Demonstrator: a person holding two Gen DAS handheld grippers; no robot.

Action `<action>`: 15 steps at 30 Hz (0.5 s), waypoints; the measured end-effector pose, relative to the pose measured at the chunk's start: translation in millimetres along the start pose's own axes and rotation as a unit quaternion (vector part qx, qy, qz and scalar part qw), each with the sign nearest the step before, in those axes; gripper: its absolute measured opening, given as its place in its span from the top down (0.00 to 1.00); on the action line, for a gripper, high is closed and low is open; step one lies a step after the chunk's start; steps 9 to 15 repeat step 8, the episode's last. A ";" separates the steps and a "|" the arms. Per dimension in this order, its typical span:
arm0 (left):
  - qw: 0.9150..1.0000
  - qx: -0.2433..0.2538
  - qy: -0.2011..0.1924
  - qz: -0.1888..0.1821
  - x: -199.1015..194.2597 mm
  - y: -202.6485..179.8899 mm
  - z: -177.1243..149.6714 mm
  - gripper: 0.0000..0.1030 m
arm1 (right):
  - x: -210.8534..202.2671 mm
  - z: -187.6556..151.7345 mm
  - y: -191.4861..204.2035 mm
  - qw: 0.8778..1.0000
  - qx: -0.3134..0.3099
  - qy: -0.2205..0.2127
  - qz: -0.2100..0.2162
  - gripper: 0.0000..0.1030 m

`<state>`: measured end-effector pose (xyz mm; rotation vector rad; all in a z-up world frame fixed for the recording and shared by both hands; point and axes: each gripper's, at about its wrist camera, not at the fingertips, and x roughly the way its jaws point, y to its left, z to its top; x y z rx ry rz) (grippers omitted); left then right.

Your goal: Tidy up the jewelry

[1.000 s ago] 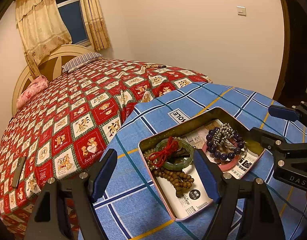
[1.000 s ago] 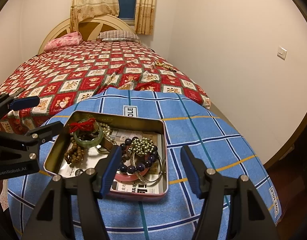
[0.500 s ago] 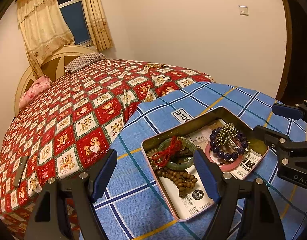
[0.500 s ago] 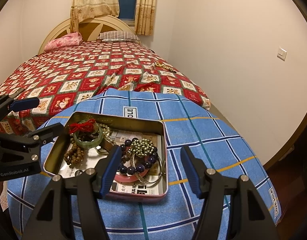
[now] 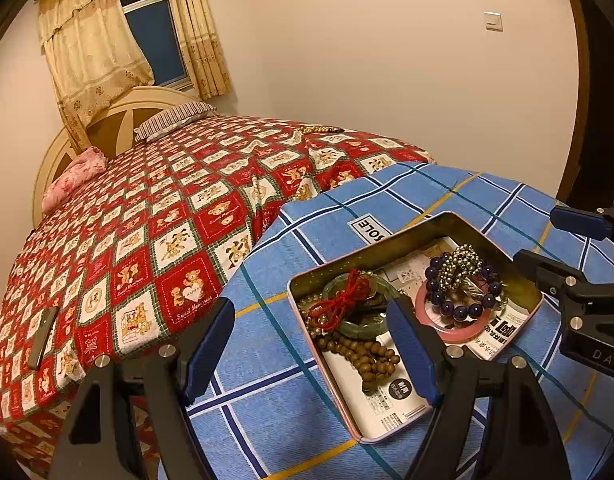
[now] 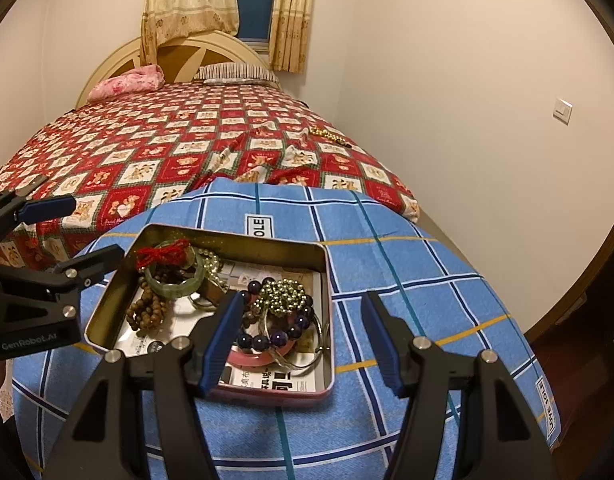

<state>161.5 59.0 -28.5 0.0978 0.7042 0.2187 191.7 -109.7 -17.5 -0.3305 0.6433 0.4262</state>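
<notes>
An open metal tin (image 5: 403,236) (image 6: 227,236) sits on a blue checked cloth and holds jewelry: a green jade bangle with a red cord (image 5: 359,322) (image 6: 173,282), brown wooden beads (image 5: 363,354) (image 6: 147,312), a dark purple bead bracelet (image 5: 461,304) (image 6: 275,332) on a pink bangle (image 5: 453,330), and a cluster of small metallic beads (image 5: 461,264) (image 6: 281,296). My left gripper (image 5: 311,350) is open and empty above the tin's left end. My right gripper (image 6: 301,342) is open and empty above the tin's right end.
The blue cloth (image 5: 291,248) (image 6: 407,280) covers a round surface beside a bed with a red patchwork cover (image 5: 155,208) (image 6: 167,152). A string of gold beads (image 6: 327,134) lies on the bed's far right. A dark flat object (image 5: 43,334) lies on the bed's left.
The left gripper has drifted slightly left and back, so the tin sits further right in its view. The right gripper has barely moved. Both stay open.
</notes>
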 end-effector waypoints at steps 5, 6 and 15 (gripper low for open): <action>1.000 0.007 -0.015 0.007 -3.0 -1.9 0.0 0.24 | 0.8 -1.2 -0.6 1.000 0.000 0.000 0.000 0.38; 1.000 0.008 -0.016 0.007 -3.5 -2.4 0.4 0.24 | 0.9 -1.1 -0.6 1.000 -0.001 0.000 0.000 0.38; 1.000 0.010 -0.018 0.007 -4.9 -3.6 0.3 0.24 | 1.4 -1.2 -1.6 1.000 0.000 0.000 -0.001 0.38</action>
